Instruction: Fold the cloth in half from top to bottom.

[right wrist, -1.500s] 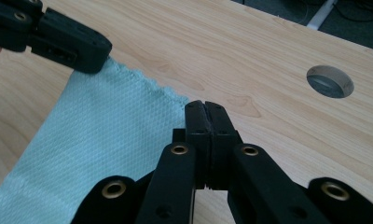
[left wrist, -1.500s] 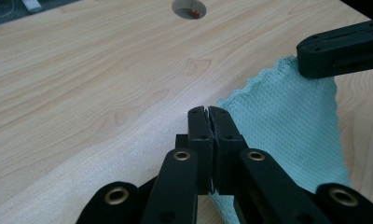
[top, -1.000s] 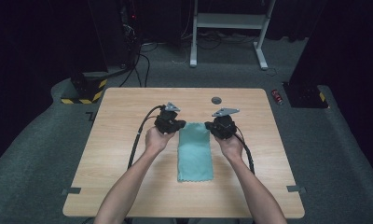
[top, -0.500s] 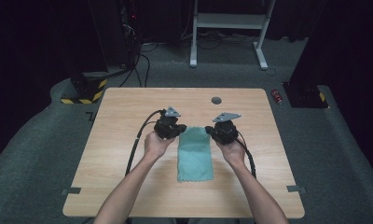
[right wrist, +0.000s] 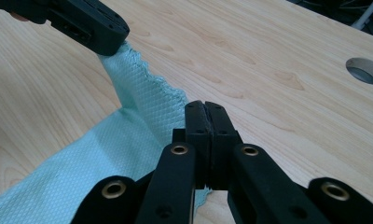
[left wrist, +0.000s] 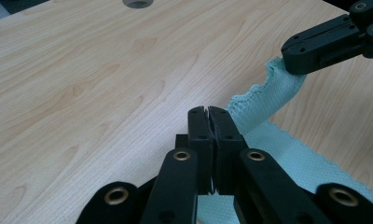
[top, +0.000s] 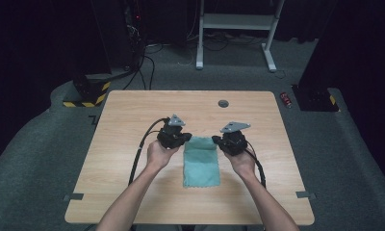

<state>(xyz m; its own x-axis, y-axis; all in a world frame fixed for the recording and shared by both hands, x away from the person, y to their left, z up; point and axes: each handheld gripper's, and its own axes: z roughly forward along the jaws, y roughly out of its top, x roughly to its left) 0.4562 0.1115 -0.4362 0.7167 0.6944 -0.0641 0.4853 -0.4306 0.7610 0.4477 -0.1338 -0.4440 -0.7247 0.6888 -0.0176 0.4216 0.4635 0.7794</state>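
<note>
While the teal cloth (top: 201,161) lies flat along the middle of the wooden table (top: 123,120), its far edge is lifted off the wood and held at both corners.

Left of the cloth: the left gripper (top: 183,139), in the person's left hand (top: 159,153), sits at the cloth's far left corner. In the left gripper view its jaws are pressed together with the cloth (left wrist: 268,93) edge coming out from between them, so it is clamped on that corner. A black cable (top: 138,154) runs from it back along the forearm, left of the cloth.

Centre: the cloth is a narrow strip, long side running toward the person. The far hem hangs between the two grippers in a slight sag; the rest rests on the table.

Right of the cloth: the right gripper (top: 218,140), in the right hand (top: 242,161), holds the far right corner. In the right gripper view its jaws meet tight on the cloth (right wrist: 133,135) edge.

Beyond the cloth, a round hole (top: 223,103) sits in the table near its far edge.
</note>
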